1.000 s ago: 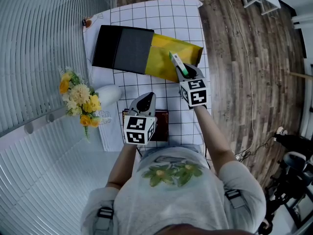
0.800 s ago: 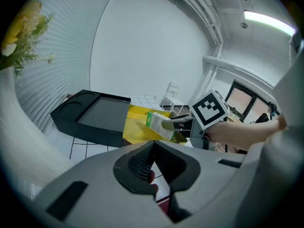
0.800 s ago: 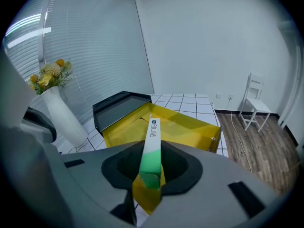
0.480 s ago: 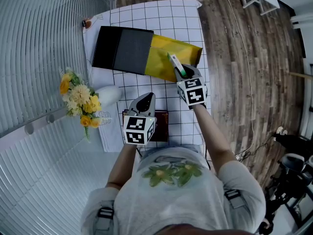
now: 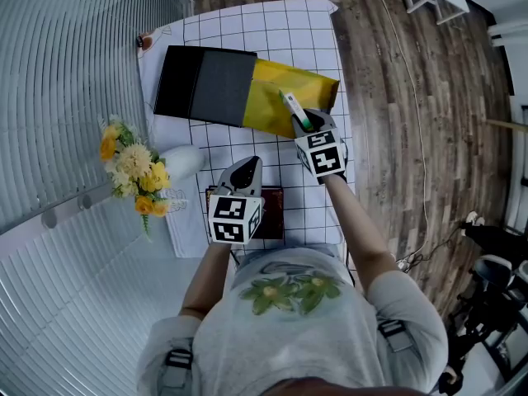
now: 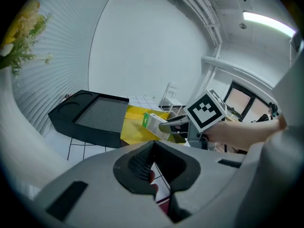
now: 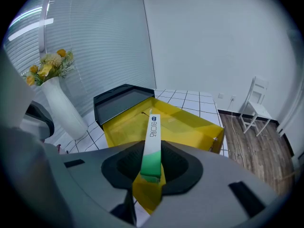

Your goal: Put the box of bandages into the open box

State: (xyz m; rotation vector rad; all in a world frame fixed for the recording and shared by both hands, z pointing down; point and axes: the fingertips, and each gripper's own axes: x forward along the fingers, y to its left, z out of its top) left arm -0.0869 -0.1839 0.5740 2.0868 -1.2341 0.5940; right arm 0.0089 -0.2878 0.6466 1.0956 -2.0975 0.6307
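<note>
1. The left gripper (image 5: 246, 170) is held released and empty above a dark red case (image 5: 273, 213).
2. The bandage box (image 5: 294, 108) is grasped by the right gripper (image 5: 307, 123) over the yellow box's (image 5: 309, 85) near edge.
3. A black tray (image 5: 206, 81) is set against it.

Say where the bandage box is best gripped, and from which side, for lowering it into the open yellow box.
Grip the bandage box by its near end, pinching its two broad faces, coming along its length from behind. It is long, flat and on edge, so its far end is free to enter the yellow box first. The right gripper holds it so.
</note>
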